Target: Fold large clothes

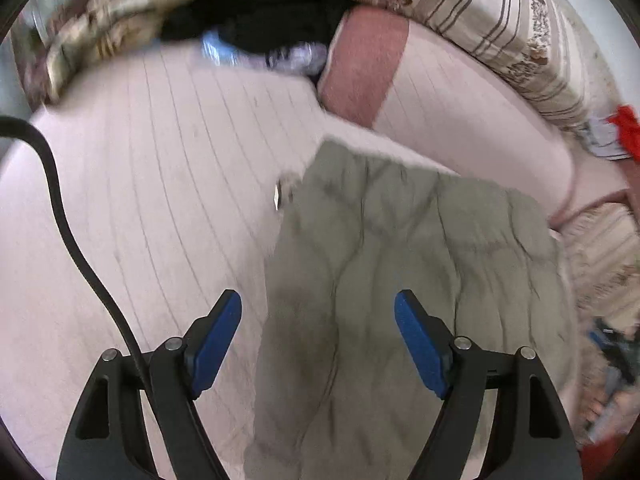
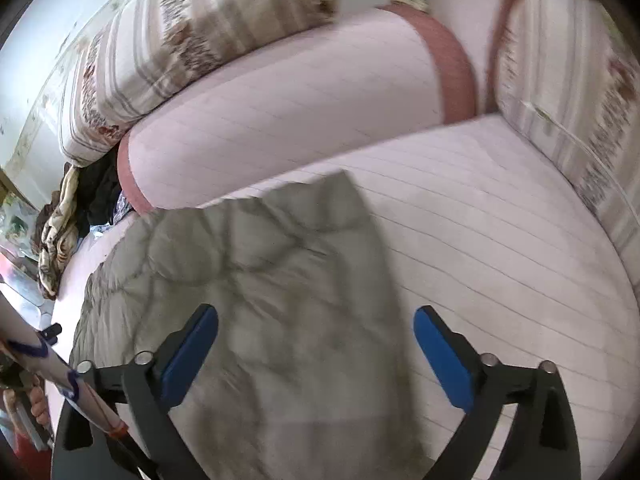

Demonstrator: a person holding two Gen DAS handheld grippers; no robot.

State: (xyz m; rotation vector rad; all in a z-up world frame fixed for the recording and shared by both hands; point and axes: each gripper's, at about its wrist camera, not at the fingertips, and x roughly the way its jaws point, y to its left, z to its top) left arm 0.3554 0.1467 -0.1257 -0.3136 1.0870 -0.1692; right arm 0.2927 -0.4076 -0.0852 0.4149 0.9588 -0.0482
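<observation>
A bed (image 1: 140, 200) covered in a pale pink sheet with thin dark lines fills the room's foreground, pictured a little blurred. On it lies a grey-green quilted garment (image 1: 400, 280), the large piece of clothing, spread flat and wrinkled, its far corner pointing toward a pink bolster pillow (image 2: 280, 104) with dusty-rose ends.

The left gripper (image 1: 318, 344) hangs above the near part of the garment with its jaws apart; the blue pads (image 1: 218, 340) hold nothing and do not press the cloth. The right gripper (image 2: 316, 356) hangs over the garment's other side, near the edge where cloth meets bare sheet, its jaws spread wide and also empty.

A black cable (image 1: 60, 208) curves across the left wrist view above the sheet. Behind the bolster, striped floral bedding (image 1: 460, 12) is rolled along the wall. Beside the bolster's end sits a heap of dark clothes (image 1: 256, 20) with something pale blue at its foot. A patterned brown-and-cream cloth (image 2: 60, 232) is bunched at that same end of the bed. A scrap of red fabric (image 1: 624, 128) shows at the edge of the left wrist view.
</observation>
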